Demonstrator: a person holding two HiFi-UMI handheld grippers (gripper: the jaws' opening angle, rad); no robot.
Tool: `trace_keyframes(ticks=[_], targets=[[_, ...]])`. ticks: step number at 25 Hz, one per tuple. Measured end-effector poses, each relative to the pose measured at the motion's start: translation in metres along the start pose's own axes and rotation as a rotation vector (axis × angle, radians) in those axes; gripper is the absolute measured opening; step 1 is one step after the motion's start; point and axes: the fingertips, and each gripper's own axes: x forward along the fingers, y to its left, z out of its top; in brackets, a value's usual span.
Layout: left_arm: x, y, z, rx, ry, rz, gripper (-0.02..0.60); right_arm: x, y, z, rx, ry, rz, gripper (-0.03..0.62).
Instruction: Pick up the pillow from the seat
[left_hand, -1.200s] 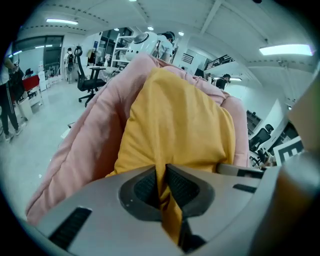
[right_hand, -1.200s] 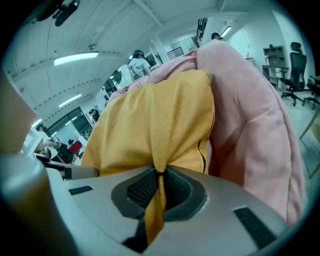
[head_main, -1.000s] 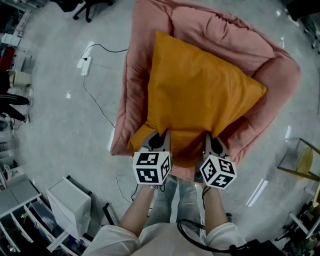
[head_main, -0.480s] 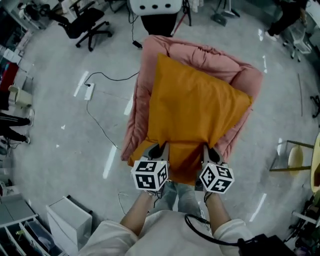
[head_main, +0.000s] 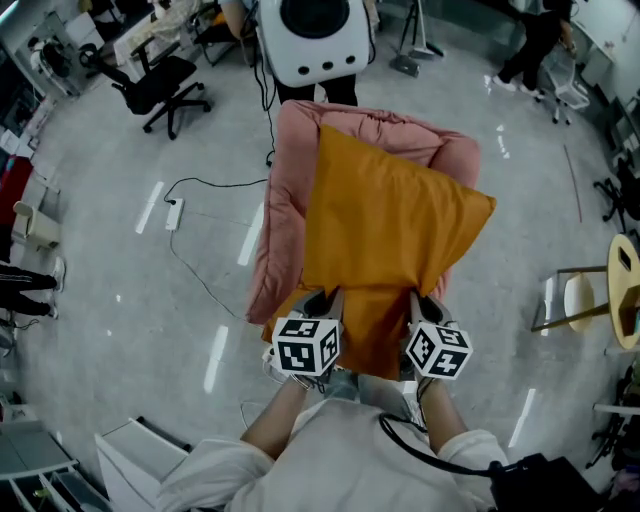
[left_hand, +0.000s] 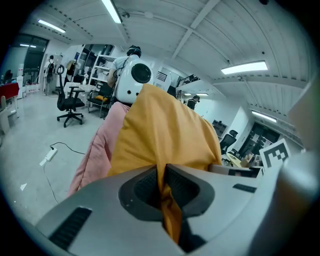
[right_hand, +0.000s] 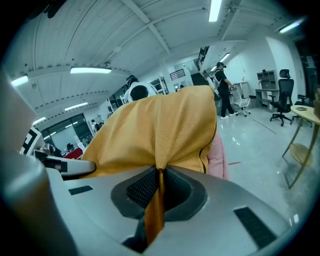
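Observation:
A big orange pillow (head_main: 390, 230) hangs lifted over the pink padded seat (head_main: 290, 190), its near edge raised toward me. My left gripper (head_main: 322, 298) is shut on the pillow's near left edge, and orange cloth (left_hand: 165, 190) is pinched between its jaws. My right gripper (head_main: 418, 300) is shut on the near right edge, with a fold of the pillow (right_hand: 156, 200) clamped between its pads. In both gripper views the pillow (left_hand: 160, 135) fills the middle, and the pink seat (right_hand: 220, 155) shows behind it.
A white domed machine (head_main: 315, 35) stands just behind the seat. A black office chair (head_main: 160, 85) is at far left, and a cable with a power strip (head_main: 175, 210) lies on the grey floor. A round-topped stool (head_main: 600, 300) is at right. A person (head_main: 525, 40) walks far right.
The pillow has come up with both grippers. The camera has tipped up and drawn back, so the seat looks smaller and the white machine behind it has come into view.

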Motion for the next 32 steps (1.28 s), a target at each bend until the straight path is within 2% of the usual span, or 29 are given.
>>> trace_keyframes(ticks=[7,15,24,32], targets=[[-0.016,-0.031,-0.011,0.041,0.012,-0.028,0.032,-0.033,-0.011,-0.002,-0.008,-0.009,-0.003,0.041],[-0.018,-0.085,-0.036,0.045,0.017,-0.031,0.032,-0.079,-0.053,-0.01,-0.014,-0.016,-0.001,0.041],[-0.032,-0.144,-0.075,0.075,0.035,-0.032,0.032,-0.138,-0.092,-0.033,0.007,-0.013,-0.014,0.043],[-0.033,-0.212,-0.121,0.1,0.068,-0.075,0.032,-0.203,-0.146,-0.06,0.029,-0.016,-0.059,0.043]])
